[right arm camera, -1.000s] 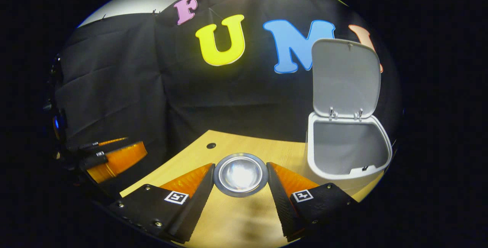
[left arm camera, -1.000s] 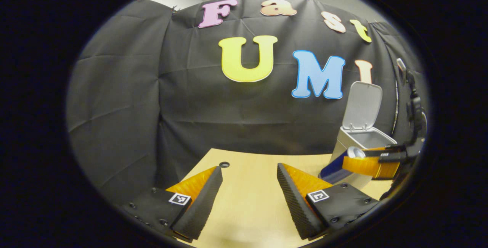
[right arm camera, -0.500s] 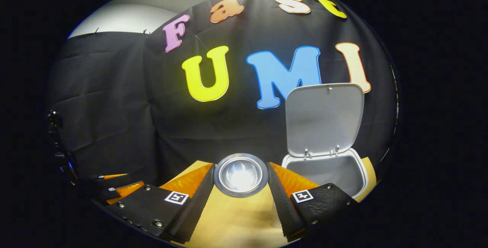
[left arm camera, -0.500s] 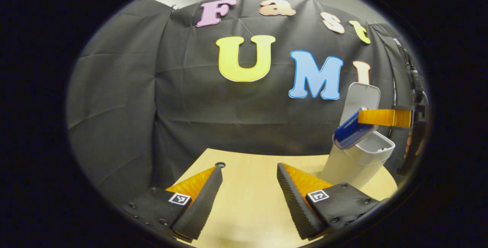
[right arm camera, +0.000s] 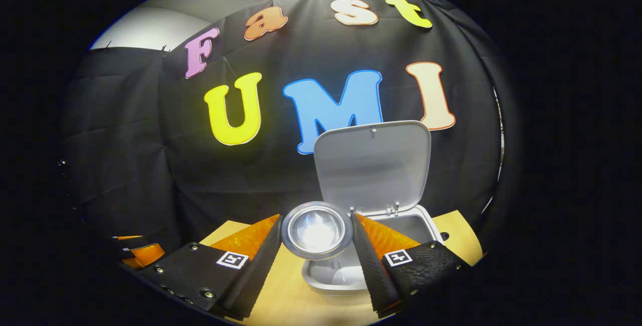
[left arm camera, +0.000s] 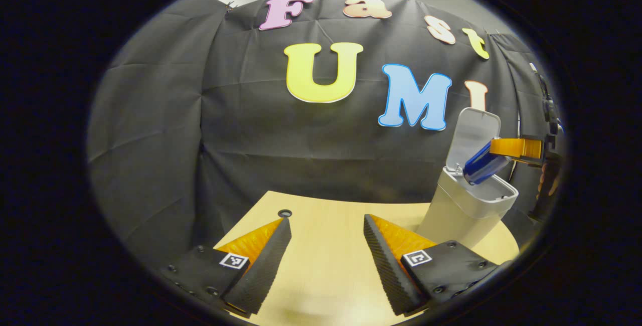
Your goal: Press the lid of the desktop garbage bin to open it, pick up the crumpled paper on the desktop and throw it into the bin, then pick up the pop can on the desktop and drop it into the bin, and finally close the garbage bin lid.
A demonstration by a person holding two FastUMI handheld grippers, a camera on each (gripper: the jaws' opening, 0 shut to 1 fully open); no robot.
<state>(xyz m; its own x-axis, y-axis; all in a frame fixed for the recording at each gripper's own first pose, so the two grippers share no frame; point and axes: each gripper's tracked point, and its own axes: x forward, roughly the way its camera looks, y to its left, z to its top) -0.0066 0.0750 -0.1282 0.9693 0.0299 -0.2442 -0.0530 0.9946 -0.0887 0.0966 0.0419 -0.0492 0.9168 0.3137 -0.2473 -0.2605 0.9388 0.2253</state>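
At six o'clock in the right gripper view, the right tongs (right arm camera: pixel 317 261) pinch the pop can (right arm camera: pixel 316 229) between both fingers, its shiny round end facing the camera. Just beyond and below the can stands the garbage bin (right arm camera: pixel 331 278) with its mouth open; the can hangs over the bin's near rim. The lid (right arm camera: pixel 372 163) stands upright at about one o'clock from the can, hinged at the bin's far edge. The wooden table (right arm camera: pixel 459 233) shows on either side of the bin, and part of the left tongs sits low at eight o'clock.

At six o'clock in the left gripper view, the left tongs (left arm camera: pixel 326 261) are spread wide with nothing between the fingers, hovering over the bare table (left arm camera: pixel 326 271). A small dark hole (left arm camera: pixel 285 213) marks the table's far edge at eleven o'clock from the tongs. Farther off at three o'clock stands the bin (left arm camera: pixel 464 210), lid (left arm camera: pixel 471 138) raised; the blue can (left arm camera: pixel 484 166), held by the right tongs (left arm camera: pixel 506 150), tilts down over the open mouth, its lower end just inside the rim. Whether the crumpled paper lies inside cannot be told.
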